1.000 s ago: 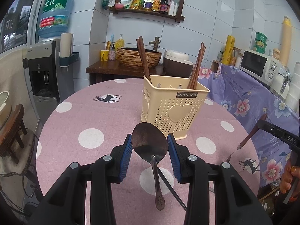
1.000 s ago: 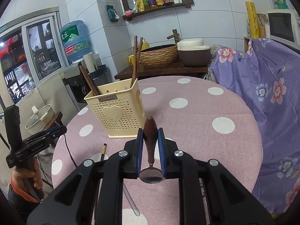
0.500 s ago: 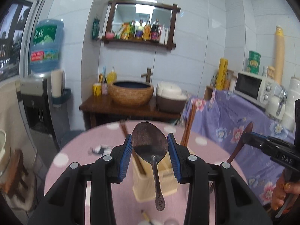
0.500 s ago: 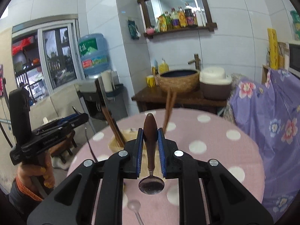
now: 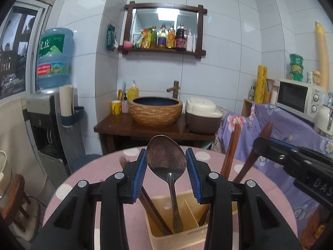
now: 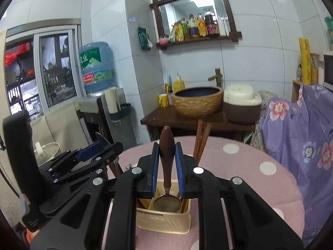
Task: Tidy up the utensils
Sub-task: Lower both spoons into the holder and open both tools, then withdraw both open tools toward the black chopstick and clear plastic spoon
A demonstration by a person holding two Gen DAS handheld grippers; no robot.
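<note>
My left gripper (image 5: pixel 166 154) is shut on the bowl of a dark metal spoon (image 5: pixel 166 156). The spoon's handle hangs down over the open top of the cream utensil holder (image 5: pixel 187 235). My right gripper (image 6: pixel 166 148) is shut on the brown wooden handle of a second spoon (image 6: pixel 166 143), whose round metal bowl (image 6: pixel 167 203) hangs just above the same holder (image 6: pixel 164 223). Brown chopsticks (image 5: pixel 230 156) stand in the holder. Each gripper shows in the other's view: the right gripper (image 5: pixel 291 160) to the right, the left gripper (image 6: pixel 97 150) to the left.
The holder stands on a round pink table (image 5: pixel 87 179) with white dots. Behind it are a dark wooden stand with a woven basin (image 5: pixel 156 110) and a rice cooker (image 5: pixel 200 114). A water dispenser (image 5: pixel 47 112) is at the left, a flowered purple cloth (image 6: pixel 301 125) at the right.
Both grippers have risen and come in over the holder with their spoons. The holder, once ahead of the fingers, now lies below them, and the two grippers are closer together.
</note>
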